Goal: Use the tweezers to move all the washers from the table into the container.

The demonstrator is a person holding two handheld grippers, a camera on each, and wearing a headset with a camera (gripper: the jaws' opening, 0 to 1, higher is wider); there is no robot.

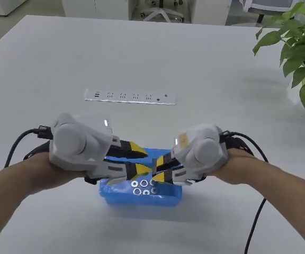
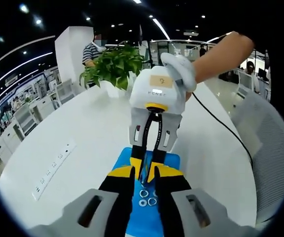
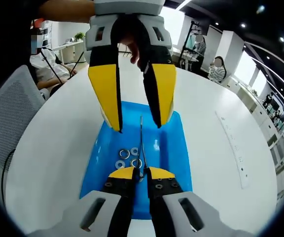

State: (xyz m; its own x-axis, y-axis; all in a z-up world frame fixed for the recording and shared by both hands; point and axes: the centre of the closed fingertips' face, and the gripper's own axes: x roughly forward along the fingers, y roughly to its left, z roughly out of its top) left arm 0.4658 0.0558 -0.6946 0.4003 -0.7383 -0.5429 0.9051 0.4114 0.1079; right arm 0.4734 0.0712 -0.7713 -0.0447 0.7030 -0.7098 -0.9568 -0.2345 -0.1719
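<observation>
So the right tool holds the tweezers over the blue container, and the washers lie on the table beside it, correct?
No: the washers lie inside the blue container, not beside it, as the right gripper view shows. The right tool does hold the tweezers over it.

Six washers [image 1: 144,183], one container [image 1: 118,196], one tweezers [image 3: 141,140], one power strip [image 1: 129,97]
</observation>
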